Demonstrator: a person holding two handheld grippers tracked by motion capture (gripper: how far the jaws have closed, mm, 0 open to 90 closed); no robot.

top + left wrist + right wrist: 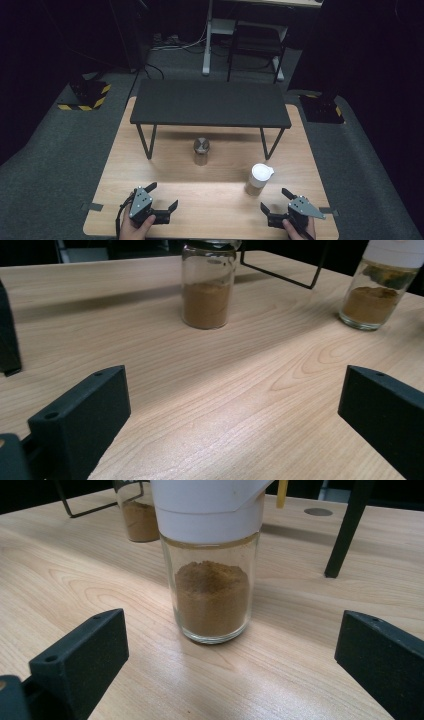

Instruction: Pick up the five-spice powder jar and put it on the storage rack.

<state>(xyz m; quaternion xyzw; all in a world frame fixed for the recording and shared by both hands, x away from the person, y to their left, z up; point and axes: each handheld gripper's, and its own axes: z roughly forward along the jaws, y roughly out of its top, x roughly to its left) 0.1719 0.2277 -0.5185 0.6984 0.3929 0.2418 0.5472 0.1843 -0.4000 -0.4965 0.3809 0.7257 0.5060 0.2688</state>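
Both grippers gape wide, holding nothing.
The right gripper point(280, 201) sits just before the white-capped jar point(212, 570) of brown powder; the left gripper point(162, 196) farther off.

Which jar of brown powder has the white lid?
The glass jar with the white plastic lid stands in front of the right hand-held gripper. The other glass jar, near the black metal shelf, has a silver metal lid.

The high view looks forward and down on the whole wooden table point(165, 200) from the person's side. The left gripper view sits low at the tabletop, well back from both spice jars. The right gripper view, equally low, faces the white-lidded jar point(212, 560) close up, and shares the metal-lidded jar point(136, 515) behind it with the left gripper view.
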